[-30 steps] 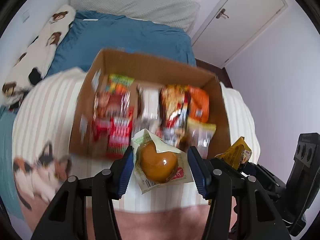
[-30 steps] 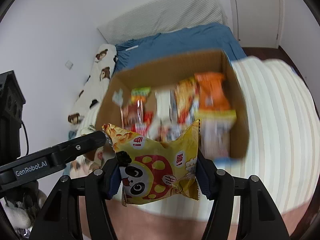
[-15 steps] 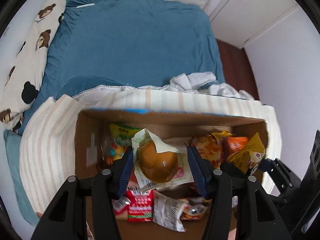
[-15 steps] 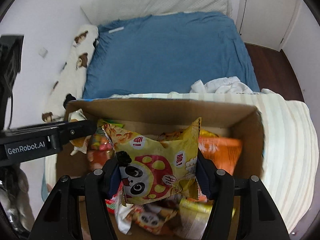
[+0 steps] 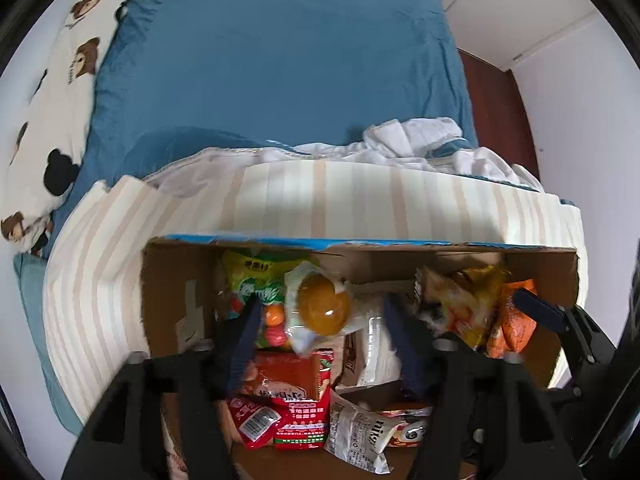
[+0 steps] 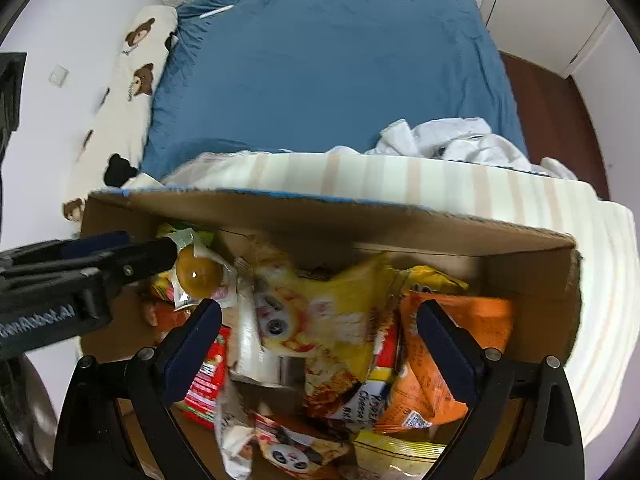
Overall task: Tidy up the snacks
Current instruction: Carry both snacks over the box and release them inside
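Nearest us, both grippers hang over the box (image 6: 532, 276), jaws spread wide, holding nothing. Between the left gripper (image 5: 320, 336) jaws and just ahead sits the bun pack (image 5: 318, 308), tilted on other snacks at the box's left end, long axis running roughly away from us. Ahead of the right gripper (image 6: 320, 332), the panda bag (image 6: 320, 312) lies blurred, near box centre, apparently loose. Left is nearer the bun, right the bag. We judge both are delivered; retreat comes next. Beyond: striped cover (image 5: 360, 208), bed (image 5: 280, 60).
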Tool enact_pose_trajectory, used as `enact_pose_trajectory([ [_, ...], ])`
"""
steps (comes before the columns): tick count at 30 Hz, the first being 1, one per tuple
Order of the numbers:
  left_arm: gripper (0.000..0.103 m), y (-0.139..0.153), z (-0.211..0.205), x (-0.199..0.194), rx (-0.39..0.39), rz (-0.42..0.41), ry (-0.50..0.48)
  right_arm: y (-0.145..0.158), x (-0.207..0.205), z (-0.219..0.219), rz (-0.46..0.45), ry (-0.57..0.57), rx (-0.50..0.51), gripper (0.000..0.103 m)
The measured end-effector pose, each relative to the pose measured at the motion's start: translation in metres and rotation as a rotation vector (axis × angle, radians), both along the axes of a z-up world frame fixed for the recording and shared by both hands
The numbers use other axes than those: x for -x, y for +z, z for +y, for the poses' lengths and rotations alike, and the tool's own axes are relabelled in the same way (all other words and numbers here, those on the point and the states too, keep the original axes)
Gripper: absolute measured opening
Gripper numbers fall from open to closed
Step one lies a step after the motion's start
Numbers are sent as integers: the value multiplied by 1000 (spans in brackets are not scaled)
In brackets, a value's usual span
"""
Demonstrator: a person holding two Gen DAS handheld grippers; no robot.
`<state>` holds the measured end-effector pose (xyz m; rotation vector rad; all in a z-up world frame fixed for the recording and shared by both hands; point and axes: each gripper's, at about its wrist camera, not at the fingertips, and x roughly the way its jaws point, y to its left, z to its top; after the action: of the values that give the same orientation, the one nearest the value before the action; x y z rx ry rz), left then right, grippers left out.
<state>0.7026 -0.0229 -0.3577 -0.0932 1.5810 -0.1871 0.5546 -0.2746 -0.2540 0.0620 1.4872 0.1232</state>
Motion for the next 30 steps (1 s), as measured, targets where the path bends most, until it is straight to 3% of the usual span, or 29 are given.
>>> enact_pose_trajectory([
  [2, 94, 0, 1, 3, -12, -1, -2, -1, 4, 0, 11, 5, 21, 100],
  [13, 96, 7, 4, 36, -41, -29, -13, 3, 41, -22, 1, -45, 49, 101],
  [21, 96, 31, 18, 84, -89, -166, 21, 31, 86, -36, -98, -70, 55, 101],
  [30, 96, 76, 25, 173, -128, -374, 69, 84, 166, -34, -270, -67, 86, 101],
])
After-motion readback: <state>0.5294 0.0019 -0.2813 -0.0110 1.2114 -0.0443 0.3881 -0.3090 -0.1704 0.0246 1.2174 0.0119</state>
